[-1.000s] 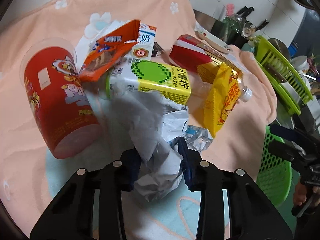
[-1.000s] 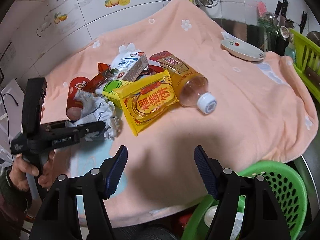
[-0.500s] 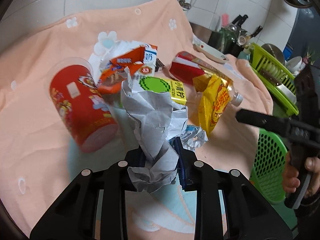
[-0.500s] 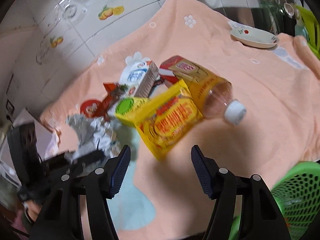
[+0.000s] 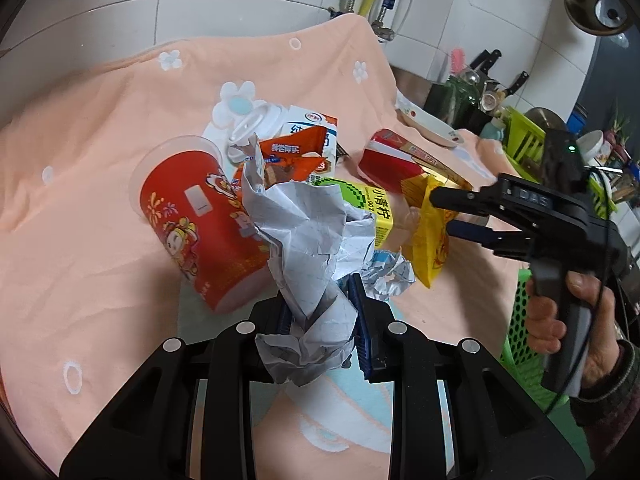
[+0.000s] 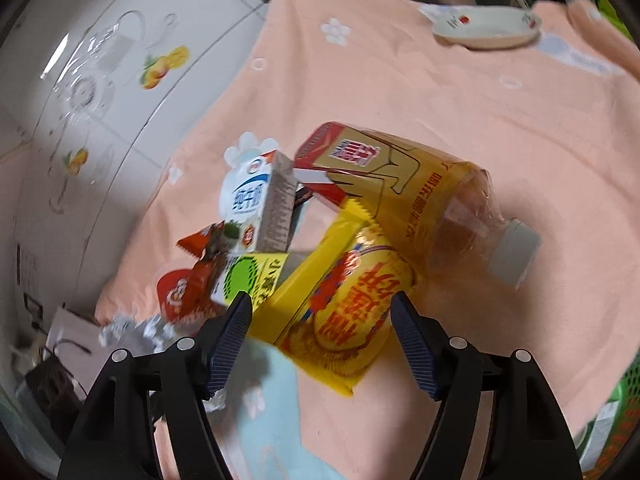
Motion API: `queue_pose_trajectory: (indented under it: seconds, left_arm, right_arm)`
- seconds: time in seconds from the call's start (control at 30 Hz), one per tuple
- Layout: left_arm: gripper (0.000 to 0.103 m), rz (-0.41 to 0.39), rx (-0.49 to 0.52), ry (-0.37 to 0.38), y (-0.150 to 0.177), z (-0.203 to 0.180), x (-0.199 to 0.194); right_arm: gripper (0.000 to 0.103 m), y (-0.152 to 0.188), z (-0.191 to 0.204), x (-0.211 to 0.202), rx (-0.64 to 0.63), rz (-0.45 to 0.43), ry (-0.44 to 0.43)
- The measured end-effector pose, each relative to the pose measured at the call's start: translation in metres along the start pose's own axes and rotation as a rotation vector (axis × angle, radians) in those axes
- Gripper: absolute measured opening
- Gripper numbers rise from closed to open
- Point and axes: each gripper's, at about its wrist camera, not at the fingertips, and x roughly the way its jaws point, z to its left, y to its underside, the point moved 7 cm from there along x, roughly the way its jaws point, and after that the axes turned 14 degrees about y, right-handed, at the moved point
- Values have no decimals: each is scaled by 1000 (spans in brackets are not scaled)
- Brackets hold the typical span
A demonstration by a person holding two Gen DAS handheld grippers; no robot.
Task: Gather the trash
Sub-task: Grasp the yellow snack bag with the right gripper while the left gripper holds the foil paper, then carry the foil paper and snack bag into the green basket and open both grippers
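While the left gripper [image 5: 320,312] pinches a crumpled sheet of paper [image 5: 308,248] between its blue pads, raised off the peach cloth [image 5: 100,128], the rest of the litter lies heaped at the cloth's middle.

Item: crumpled sheet of paper, white with faint grid lines, clamped at its lower end, its upper part rising toward 12 o'clock in the left wrist view.
Item: red paper cup [image 5: 196,220], on its side, at 10 o'clock from the clamped paper.
Item: orange snack wrapper [image 5: 292,156], at 12 o'clock, resting on a white milk carton [image 5: 316,124].
Item: green-and-yellow drink carton [image 5: 368,204], at 1 o'clock.
Item: small paper ball [image 5: 388,276], on the cloth just beside the left pads, at 3 o'clock.
Item: yellow snack packet [image 6: 340,308], lying partly between the right gripper [image 6: 320,340] fingers; the jaws stand spread and are opening, pads clear of the packet.
Item: plastic bottle [image 6: 432,196], yellow label, white cap, on its side at 1 o'clock from the packet in the right wrist view.
Item: white dish [image 6: 484,28], at the far edge of the cloth.
Item: green perforated basket [image 5: 524,312], below the cloth's edge, behind the person's hand [image 5: 568,320] on the right gripper's handle.
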Motion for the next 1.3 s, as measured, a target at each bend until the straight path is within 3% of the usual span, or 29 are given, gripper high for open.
queue_pose_trajectory:
  seconds: [0.27,0.43,0.67,0.77,1.0,1.3]
  left_arm:
    - [27,0,-8,-5,1,3,-2]
    - [27,-2,1,-3,-1,-1,-3]
    - [27,-8,-6,-3,-1,0,-6]
    - [27,-15,-6,4,-3,-2,-8]
    - [27,-25,16,17,-4,-15,-12]
    - [27,-26,45,55,-5,-40,-12]
  right_arm:
    - [64,1,-5,13,52,45,-71]
    - [62,0,-3,10,27,37,-69]
    - [43,5,4,4,9,51,-122]
    - [30,7,5,-7,-8,39,-149]
    - [16,15,6,-30,-33,18,-163]
    - [11,29,-7,-69,-28,-28,-197]
